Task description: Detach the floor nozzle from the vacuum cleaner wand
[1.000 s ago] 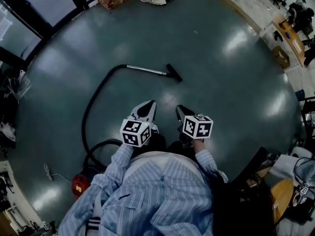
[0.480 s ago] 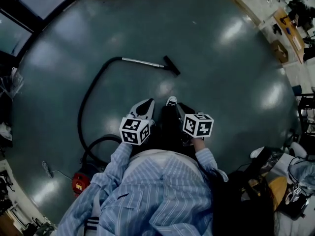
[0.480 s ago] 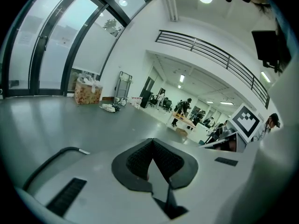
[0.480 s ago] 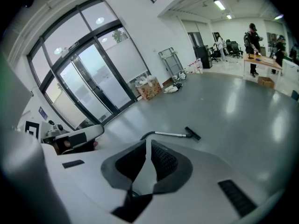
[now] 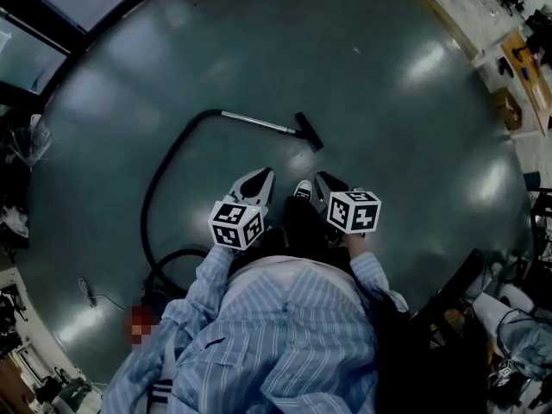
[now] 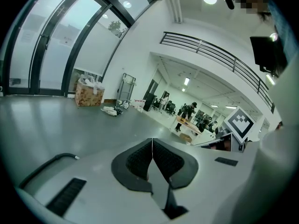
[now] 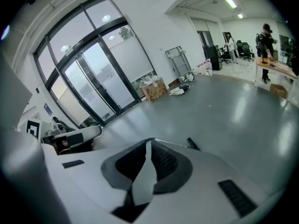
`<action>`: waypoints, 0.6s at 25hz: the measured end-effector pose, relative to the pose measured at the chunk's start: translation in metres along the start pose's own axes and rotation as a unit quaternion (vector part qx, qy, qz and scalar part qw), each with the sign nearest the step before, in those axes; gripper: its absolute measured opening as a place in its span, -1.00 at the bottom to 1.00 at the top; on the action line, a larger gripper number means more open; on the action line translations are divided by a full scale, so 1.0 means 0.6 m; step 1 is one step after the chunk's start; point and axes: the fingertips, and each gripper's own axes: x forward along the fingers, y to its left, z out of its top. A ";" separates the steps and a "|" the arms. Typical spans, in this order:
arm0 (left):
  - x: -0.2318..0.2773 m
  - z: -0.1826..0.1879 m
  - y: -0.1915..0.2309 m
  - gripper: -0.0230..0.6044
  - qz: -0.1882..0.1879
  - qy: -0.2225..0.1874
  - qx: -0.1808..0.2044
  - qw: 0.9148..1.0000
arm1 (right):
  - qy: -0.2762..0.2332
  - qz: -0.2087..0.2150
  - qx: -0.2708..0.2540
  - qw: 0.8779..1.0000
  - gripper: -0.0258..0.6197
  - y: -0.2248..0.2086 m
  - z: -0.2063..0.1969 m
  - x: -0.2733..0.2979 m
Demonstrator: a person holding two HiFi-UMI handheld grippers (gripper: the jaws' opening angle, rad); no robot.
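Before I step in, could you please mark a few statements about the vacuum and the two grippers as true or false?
1. The nozzle is attached to the wand. True.
2. The left gripper grips the hose. False: its jaws are closed on nothing.
3. The right gripper has closed, empty jaws. True.
4. The wand lies on a table. False: it lies on the floor.
5. The right gripper touches the nozzle. False: they are clearly apart.

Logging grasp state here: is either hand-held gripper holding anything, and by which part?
Nothing is held. The left hand-held gripper and right hand-held gripper are both shut on nothing; the wand and floor nozzle lie apart from both.
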 end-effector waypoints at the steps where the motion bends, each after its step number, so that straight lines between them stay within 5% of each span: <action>1: 0.022 0.010 -0.003 -0.91 0.001 0.000 0.001 1.000 | 0.000 0.003 -0.003 1.000 -0.80 -0.016 0.019 0.005; 9: 0.167 0.079 -0.024 -0.91 0.013 0.001 0.031 0.999 | -0.002 0.022 -0.007 1.000 -0.80 -0.120 0.143 0.045; 15: 0.211 0.101 -0.026 -0.91 0.030 0.010 0.050 0.998 | 0.006 0.033 0.015 0.999 -0.80 -0.165 0.151 0.067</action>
